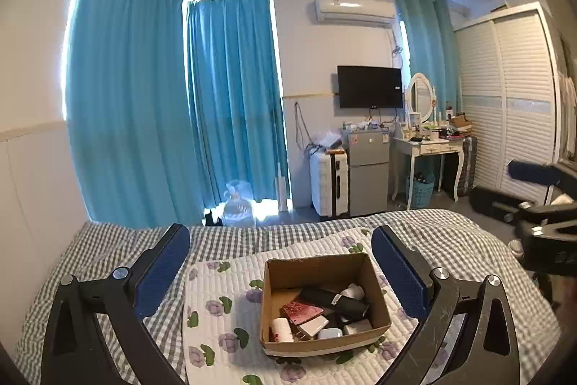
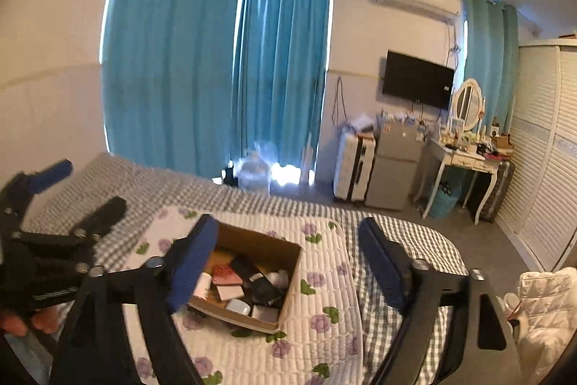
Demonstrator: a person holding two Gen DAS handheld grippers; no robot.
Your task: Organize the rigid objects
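A brown cardboard box (image 1: 375, 291) sits on a white floral quilted mat (image 1: 223, 309) on the bed. It holds several small rigid items: a black case (image 1: 333, 301), a red patterned card (image 1: 301, 311), white chargers and a small white bottle (image 1: 282, 329). My left gripper (image 1: 281, 271) is open and empty, held above the box with a finger on each side. My right gripper (image 2: 288, 262) is open and empty, over the box's (image 2: 288, 280) right part; its left finger (image 2: 193, 262) covers the box's left wall. The left gripper also shows at the left edge of the right wrist view (image 2: 75, 190).
The bed has a grey checked sheet (image 1: 270, 237). Beyond the foot of the bed stand a white suitcase (image 1: 330, 181), a small grey fridge (image 1: 368, 175), a white dressing table (image 1: 429, 148) and a white wardrobe (image 1: 505, 103). A white padded jacket (image 2: 544, 309) lies at right.
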